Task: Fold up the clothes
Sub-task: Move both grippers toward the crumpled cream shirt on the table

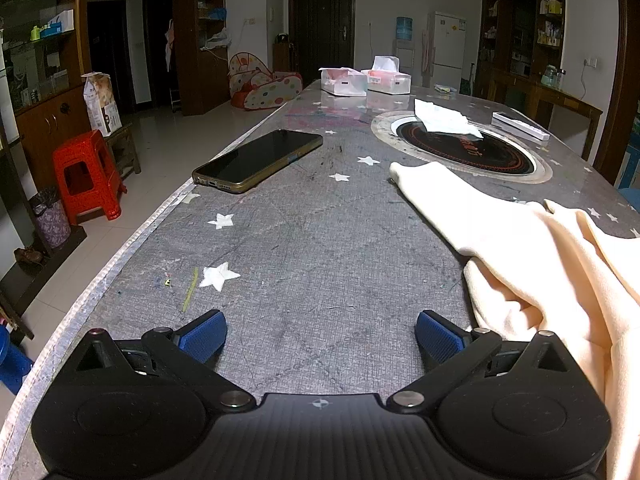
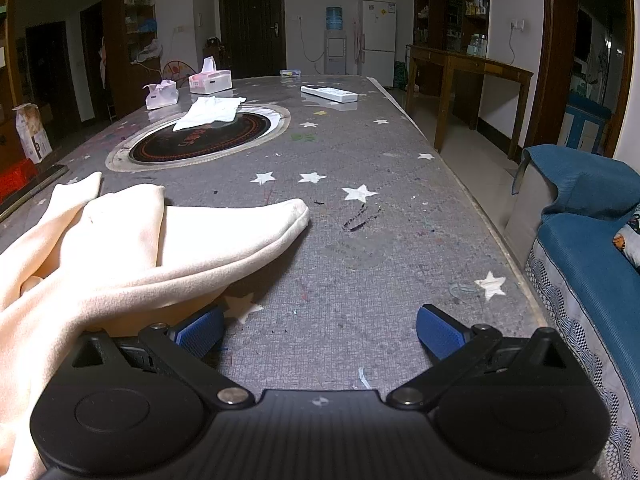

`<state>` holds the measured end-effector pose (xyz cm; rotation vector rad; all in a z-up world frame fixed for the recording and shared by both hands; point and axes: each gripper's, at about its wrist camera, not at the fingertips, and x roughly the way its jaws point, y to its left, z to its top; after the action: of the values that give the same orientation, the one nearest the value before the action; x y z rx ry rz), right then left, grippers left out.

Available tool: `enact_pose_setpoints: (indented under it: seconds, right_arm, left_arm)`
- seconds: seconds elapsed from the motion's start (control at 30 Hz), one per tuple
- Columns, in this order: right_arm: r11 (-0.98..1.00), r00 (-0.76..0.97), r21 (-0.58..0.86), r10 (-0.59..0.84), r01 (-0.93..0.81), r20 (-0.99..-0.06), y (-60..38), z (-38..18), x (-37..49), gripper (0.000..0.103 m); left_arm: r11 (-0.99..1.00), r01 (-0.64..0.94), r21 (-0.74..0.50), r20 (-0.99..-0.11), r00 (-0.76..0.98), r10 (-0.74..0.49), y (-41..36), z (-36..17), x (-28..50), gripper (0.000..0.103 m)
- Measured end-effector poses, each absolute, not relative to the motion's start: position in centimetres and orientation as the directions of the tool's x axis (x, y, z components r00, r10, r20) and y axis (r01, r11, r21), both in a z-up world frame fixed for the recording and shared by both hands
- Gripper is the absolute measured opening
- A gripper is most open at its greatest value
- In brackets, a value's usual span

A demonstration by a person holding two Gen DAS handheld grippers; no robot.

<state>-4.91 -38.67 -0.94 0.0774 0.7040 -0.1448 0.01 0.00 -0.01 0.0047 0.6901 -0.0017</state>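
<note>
Soft cloth on a scuffed, woven-look table cover

The cream garment (image 1: 532, 264) is matt, fleecy cloth lying in soft folds. The grey table cover (image 1: 320, 240) looks like coarse weave under a faint sheen, scratched and stained, with a dull metal-looking edge strip (image 1: 120, 248). The phone (image 1: 258, 159) has a glossy glass face and a brassy rim. The round inset hob (image 2: 204, 140) is glossy black in a worn metal ring. Each gripper's pads (image 2: 438, 334) are ribbed blue, set on matt black plastic. The stool (image 1: 86, 174) is shiny red plastic.

Each black ribbed claw (image 1: 321, 338) carries 2 blue textured pads (image 1: 204, 336).
</note>
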Motion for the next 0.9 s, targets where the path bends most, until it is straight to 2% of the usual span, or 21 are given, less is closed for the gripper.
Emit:
enact_pose_setpoints:
  seconds: [0.3, 0.53, 0.9]
  right_arm:
    - [0.989, 0.741, 0.018, -0.095, 0.144, -0.665, -38.9, -0.3, -5.7, 0.103]
    - [0.995, 0.775, 0.014, -0.071, 0.103, -0.628, -38.1, 1.4, -8.6, 0.103]
    - [0.998, 0.807, 0.028, -0.033, 0.06, -0.59, -37.2, 3.4, -10.6, 0.103]
  left_arm:
    - [1.0, 0.002, 0.005, -0.638, 0.77, 0.001, -0.1, -0.1, 0.2, 0.103]
    - [1.0, -0.006, 0.006, -0.651, 0.759, 0.008, -0.5, -0.1, -0.2, 0.103]
    - [0.997, 0.059, -0.04, -0.646, 0.76, -0.071, -2.2, 1.9, -2.8, 0.103]
